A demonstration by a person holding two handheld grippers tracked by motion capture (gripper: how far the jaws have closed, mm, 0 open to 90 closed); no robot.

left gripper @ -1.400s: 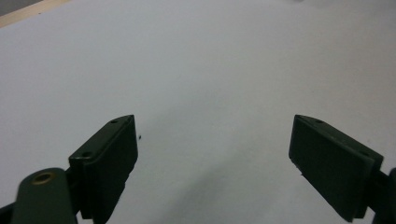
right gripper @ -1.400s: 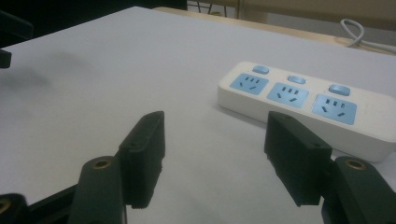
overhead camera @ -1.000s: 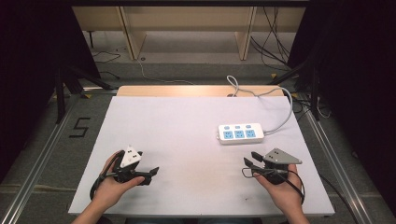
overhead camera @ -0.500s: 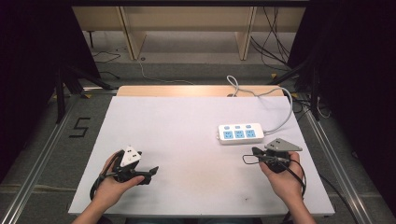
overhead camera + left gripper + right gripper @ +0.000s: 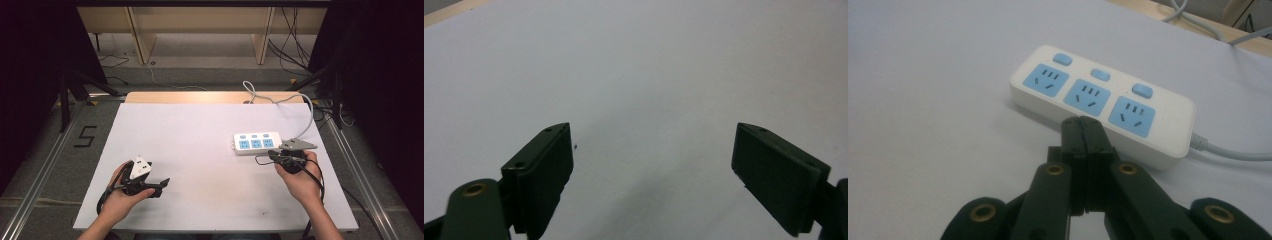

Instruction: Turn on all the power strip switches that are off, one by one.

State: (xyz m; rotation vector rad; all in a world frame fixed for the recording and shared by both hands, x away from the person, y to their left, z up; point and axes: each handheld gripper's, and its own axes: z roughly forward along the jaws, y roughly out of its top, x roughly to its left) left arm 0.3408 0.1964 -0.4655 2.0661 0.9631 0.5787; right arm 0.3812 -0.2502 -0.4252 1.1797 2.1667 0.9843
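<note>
stage: early, nothing pressed or grasped | white three-socket power strip with blue outlets [image 5: 257,143] on white surface [image 5: 200,145], right side | right gripper [image 5: 1082,125] fingers just closed empty, tips near strip | left gripper [image 5: 651,165] fingers wide open, idle | right gripper view shows blue switch buttons

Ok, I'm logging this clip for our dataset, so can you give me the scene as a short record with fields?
surface: white table
main object: white power strip with three blue sockets, each with a blue switch
cord: grey cable running off the table's far edge
right gripper: fingers shut on nothing, tips close to the strip's near side
left gripper: fingers wide open over bare table, nothing between them
</note>
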